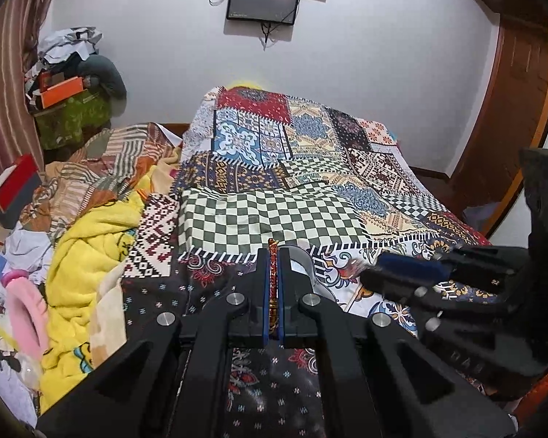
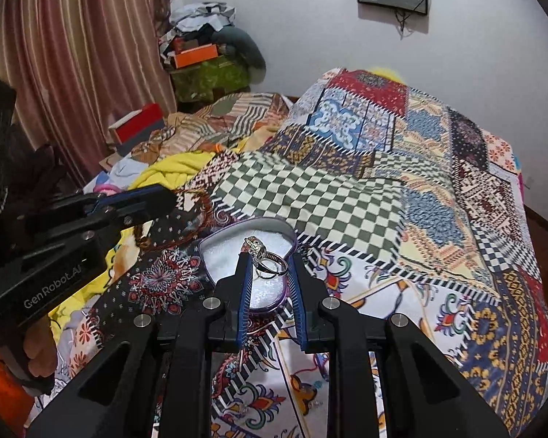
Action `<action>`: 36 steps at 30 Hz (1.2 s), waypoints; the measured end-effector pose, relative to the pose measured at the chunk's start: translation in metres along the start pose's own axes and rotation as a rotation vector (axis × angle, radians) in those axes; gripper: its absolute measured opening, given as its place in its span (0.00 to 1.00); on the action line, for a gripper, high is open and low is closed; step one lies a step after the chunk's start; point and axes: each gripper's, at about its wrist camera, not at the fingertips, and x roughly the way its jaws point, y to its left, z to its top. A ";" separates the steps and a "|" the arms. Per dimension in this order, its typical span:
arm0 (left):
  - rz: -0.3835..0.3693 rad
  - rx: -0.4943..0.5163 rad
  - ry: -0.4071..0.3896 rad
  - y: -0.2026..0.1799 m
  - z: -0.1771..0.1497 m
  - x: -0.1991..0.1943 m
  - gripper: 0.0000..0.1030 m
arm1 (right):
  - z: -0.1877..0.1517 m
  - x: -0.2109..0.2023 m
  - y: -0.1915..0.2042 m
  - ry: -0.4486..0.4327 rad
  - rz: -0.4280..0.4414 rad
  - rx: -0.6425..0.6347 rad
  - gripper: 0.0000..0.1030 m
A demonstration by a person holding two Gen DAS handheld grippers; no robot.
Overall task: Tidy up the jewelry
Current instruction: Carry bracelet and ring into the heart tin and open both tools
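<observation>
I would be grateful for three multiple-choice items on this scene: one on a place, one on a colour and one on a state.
1. Where are the silver rings?
A. On a red box
B. Between the right gripper's fingers, in front of the open box
C. On a yellow blanket

2. What colour is the open box's lining?
A. White
B. Black
C. Green

3. How does the left gripper stand?
A. Wide open, holding nothing
B. Shut on a ring
C. Shut on a brown cord

Answers:
1 B: the silver rings sit between the fingers of the right gripper, in front of the open box.
2 A: the lining is white.
3 C: the left gripper pinches the brown cord.
</observation>
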 end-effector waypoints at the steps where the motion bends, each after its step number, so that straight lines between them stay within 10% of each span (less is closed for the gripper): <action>1: -0.004 -0.001 0.010 0.001 0.000 0.006 0.01 | -0.001 0.005 0.001 0.011 0.002 -0.007 0.17; 23: -0.060 -0.018 0.115 0.009 -0.007 0.050 0.02 | -0.015 0.054 0.010 0.122 0.021 -0.059 0.18; 36: -0.014 -0.023 0.071 0.012 0.001 0.028 0.29 | -0.013 0.047 0.013 0.110 0.000 -0.071 0.21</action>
